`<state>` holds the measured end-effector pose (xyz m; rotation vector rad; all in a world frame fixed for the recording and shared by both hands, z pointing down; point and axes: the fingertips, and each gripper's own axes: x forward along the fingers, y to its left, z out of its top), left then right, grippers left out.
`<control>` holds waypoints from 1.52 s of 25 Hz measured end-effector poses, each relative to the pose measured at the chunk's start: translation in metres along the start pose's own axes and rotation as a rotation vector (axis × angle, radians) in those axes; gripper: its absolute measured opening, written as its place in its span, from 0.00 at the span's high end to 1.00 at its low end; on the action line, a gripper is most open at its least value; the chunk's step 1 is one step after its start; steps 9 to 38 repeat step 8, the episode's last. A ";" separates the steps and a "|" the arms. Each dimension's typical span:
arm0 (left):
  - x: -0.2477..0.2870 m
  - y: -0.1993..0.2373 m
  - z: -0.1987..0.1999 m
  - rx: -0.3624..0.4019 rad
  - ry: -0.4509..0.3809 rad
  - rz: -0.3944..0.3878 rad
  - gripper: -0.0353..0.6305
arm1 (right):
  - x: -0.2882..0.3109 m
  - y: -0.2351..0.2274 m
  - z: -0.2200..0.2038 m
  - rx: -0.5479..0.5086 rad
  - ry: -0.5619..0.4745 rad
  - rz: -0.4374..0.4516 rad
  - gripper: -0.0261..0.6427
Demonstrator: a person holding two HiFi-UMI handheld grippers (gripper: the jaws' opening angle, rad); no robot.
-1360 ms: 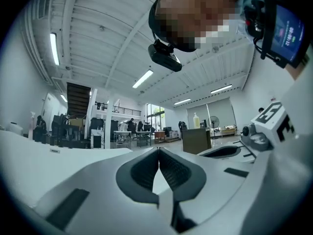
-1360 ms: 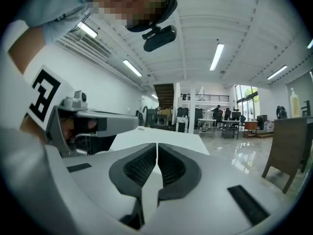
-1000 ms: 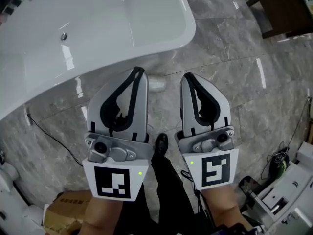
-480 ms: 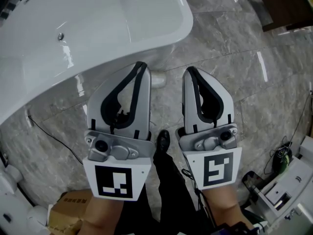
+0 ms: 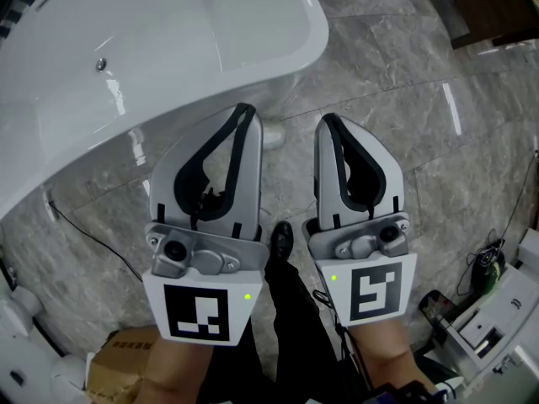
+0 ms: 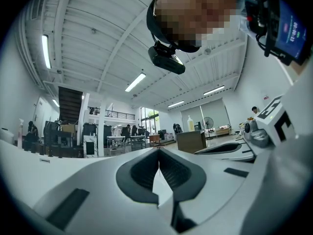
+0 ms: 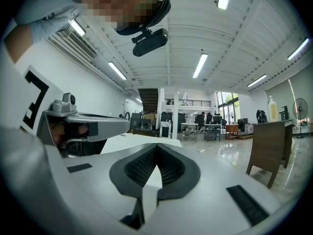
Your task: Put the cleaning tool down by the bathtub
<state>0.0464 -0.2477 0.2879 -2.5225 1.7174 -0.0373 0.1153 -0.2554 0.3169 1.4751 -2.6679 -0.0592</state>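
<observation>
Left gripper (image 5: pixel 244 109) and right gripper (image 5: pixel 327 121): my jaws closed, empty. Advancing risks striking the bathtub (image 5: pixel 168 49) ahead.

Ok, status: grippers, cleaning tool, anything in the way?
Left gripper shut, empty; right gripper shut, empty. No cleaning tool held; small pale thing on floor by bathtub. Nothing blocking.

The bathtub (image 5: pixel 168 40) is glossy white, the floor (image 5: pixel 404 116) grey veined marble. The left gripper (image 5: pixel 246 110) and right gripper (image 5: pixel 327 120) are silver-grey, black-lined, with black-and-white square markers (image 5: pixel 199 314). The shoe (image 5: pixel 279 242) is black.
</observation>
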 end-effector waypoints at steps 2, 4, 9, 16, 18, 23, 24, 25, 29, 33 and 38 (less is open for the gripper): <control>0.002 -0.002 0.000 0.001 0.001 -0.004 0.92 | -0.001 -0.003 -0.001 0.001 0.000 -0.004 0.94; 0.003 -0.003 -0.001 0.003 0.003 -0.006 0.92 | 0.000 -0.004 -0.001 0.002 -0.002 -0.007 0.94; 0.004 -0.003 -0.003 0.003 0.005 -0.008 0.92 | 0.000 -0.004 -0.002 0.002 -0.006 -0.007 0.94; 0.004 -0.003 -0.003 0.003 0.005 -0.008 0.92 | 0.000 -0.004 -0.002 0.002 -0.006 -0.007 0.94; 0.004 -0.003 -0.003 0.003 0.005 -0.008 0.92 | 0.000 -0.004 -0.002 0.002 -0.006 -0.007 0.94; 0.004 -0.003 -0.003 0.003 0.005 -0.008 0.92 | 0.000 -0.004 -0.002 0.002 -0.006 -0.007 0.94; 0.004 -0.003 -0.003 0.003 0.005 -0.008 0.92 | 0.000 -0.004 -0.002 0.002 -0.006 -0.007 0.94; 0.004 -0.003 -0.003 0.003 0.005 -0.008 0.92 | 0.000 -0.004 -0.002 0.002 -0.006 -0.007 0.94; 0.004 -0.003 -0.003 0.003 0.005 -0.008 0.92 | 0.000 -0.004 -0.002 0.002 -0.006 -0.007 0.94; 0.004 -0.003 -0.003 0.003 0.005 -0.008 0.92 | 0.000 -0.004 -0.002 0.002 -0.006 -0.007 0.94; 0.004 -0.003 -0.003 0.003 0.005 -0.008 0.92 | 0.000 -0.004 -0.002 0.002 -0.006 -0.007 0.94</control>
